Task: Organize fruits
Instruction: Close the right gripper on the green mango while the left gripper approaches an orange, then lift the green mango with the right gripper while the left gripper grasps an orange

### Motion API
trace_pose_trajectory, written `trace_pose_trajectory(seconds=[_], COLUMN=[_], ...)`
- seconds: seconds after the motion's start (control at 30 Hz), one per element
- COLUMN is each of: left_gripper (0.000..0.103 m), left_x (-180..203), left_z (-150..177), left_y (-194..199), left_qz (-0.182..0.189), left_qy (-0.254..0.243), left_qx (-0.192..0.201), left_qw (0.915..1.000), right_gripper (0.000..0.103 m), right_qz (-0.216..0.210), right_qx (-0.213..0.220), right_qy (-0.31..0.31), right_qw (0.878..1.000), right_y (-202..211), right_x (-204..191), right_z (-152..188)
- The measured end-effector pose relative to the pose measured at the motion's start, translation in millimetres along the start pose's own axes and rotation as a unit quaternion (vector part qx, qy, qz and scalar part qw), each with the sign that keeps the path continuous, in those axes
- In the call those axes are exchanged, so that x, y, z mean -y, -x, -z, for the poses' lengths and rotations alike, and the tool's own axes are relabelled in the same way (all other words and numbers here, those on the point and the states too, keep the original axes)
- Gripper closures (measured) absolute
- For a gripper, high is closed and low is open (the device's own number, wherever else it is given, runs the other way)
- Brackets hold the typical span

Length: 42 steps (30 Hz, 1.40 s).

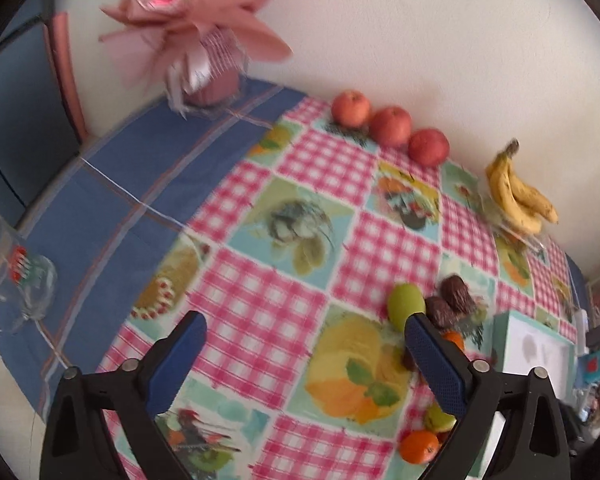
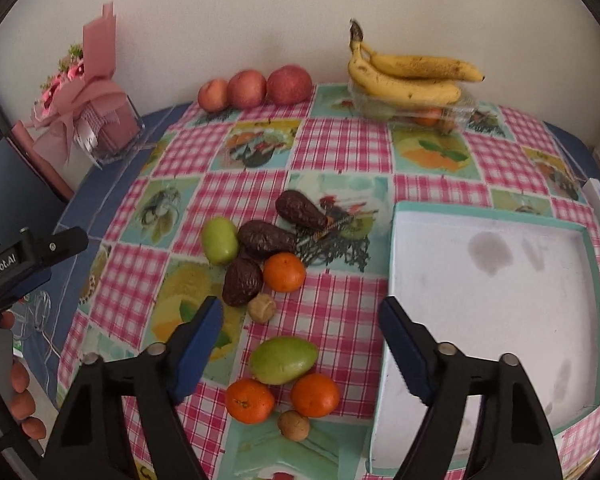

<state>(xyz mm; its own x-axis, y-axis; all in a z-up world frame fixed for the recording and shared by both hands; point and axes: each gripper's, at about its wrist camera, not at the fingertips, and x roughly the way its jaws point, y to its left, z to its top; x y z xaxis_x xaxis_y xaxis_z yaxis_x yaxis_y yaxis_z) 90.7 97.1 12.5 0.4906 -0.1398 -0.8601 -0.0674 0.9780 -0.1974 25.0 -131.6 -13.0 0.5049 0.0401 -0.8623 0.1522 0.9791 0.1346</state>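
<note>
Fruits (image 2: 284, 272) – three apples (image 2: 252, 88), three tangerines; both hand-held grippers (image 2: 300, 316) gape, empty

Counted on the counter (image 2: 340, 152):
- apples (image 2: 252, 89): 3
- bananas (image 2: 408, 76): 1 bunch, number of fingers unclear
- avocados (image 2: 266, 237): 3
- green fruits (image 2: 219, 240): 2
- oranges (image 2: 284, 272): 3 loose
- walnuts (image 2: 262, 308): 2
- tray (image 2: 496, 344): 1
- bouquet (image 2: 84, 100): 1
- claws: 2

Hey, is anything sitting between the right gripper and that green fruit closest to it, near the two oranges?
Nothing visible blocks it. The right gripper is open and the green fruit lies on the tablecloth just ahead of its fingers, with two oranges and a walnut on its near side.
</note>
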Motion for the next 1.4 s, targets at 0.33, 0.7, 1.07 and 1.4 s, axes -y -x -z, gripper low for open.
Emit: trace_pose_trajectory(seconds=[0.33,0.7,1.07,1.4], left_gripper=[0.016,0.036,0.036,0.036], left_x=[9.8,10.6,9.3,21.4], left_z=[28.4,37.2,36.5,38.5], left_y=[-59.6,-66.2,-67.2,-61.7], left_qz=[0.032,0.029,0.031,0.038], left_qy=[0.022,0.031,0.036,0.019], left_qx=[-0.130,-0.149,-0.156,-0.152], left_qw=[0.9908,0.9879,0.9866,0.9874], right_gripper=[0.026,0.031,0.047,0.047], right_qz=[-0.004,0.005,0.000,-0.002], right_qx=[-0.087,-0.108,-0.108,-0.067], right_qy=[0.012,0.038,0.043,0.014], right_qw=[0.996,0.993,0.993,0.998], right_y=[-47.5,-63.7,-68.7,-32.6], right_x=[-5.5,-10.8,-14.2,-1.6], right_z=[23.7,30.7,28.4,15.7])
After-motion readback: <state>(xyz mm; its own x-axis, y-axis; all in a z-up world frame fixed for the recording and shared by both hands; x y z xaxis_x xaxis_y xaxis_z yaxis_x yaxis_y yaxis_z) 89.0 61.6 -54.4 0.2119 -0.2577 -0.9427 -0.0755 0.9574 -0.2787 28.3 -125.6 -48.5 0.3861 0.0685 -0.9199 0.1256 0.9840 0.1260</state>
